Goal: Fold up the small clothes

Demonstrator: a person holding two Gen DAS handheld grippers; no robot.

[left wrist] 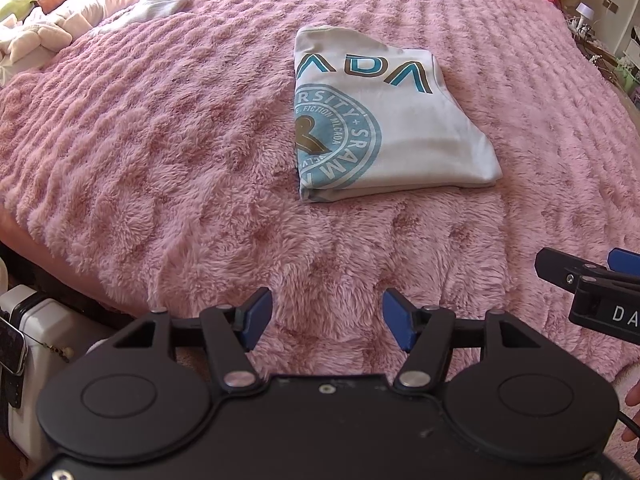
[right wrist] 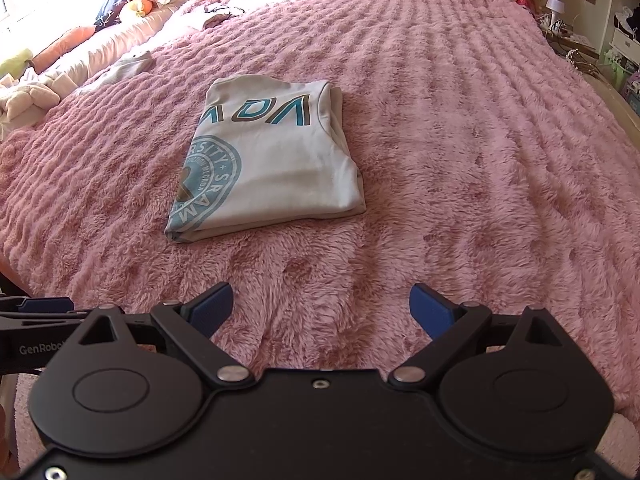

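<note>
The left gripper, a black two-finger tool with blue pads, hangs with its jaws wide apart and nothing between them, only the fluffy pink ribbed bedspread showing in the gap. Just to its right, the right gripper, of the same black build with blue pads, likewise stands wide and empty over the near edge of the bed; its tip also shows at the right border of the left wrist view. Neither tool touches any cloth. Farther out, well apart from both sets of fingers, lies the pale grey T-shirt with a teal round emblem and teal-and-brown lettering: it sits as a compact rectangle of stacked layers, edges fairly square, flat on the bedspread near the middle of the bed. Judged from that shape, this garment looks finished and set down, with no fold plainly left to make. Beyond it, toward the far left side of the bed, a small white crumpled garment lies loose, and it may be the next piece to fold, though whether it belongs to the job cannot be told. Past that, soft toys and cushions crowd the bed's edge by the bright window.
</note>
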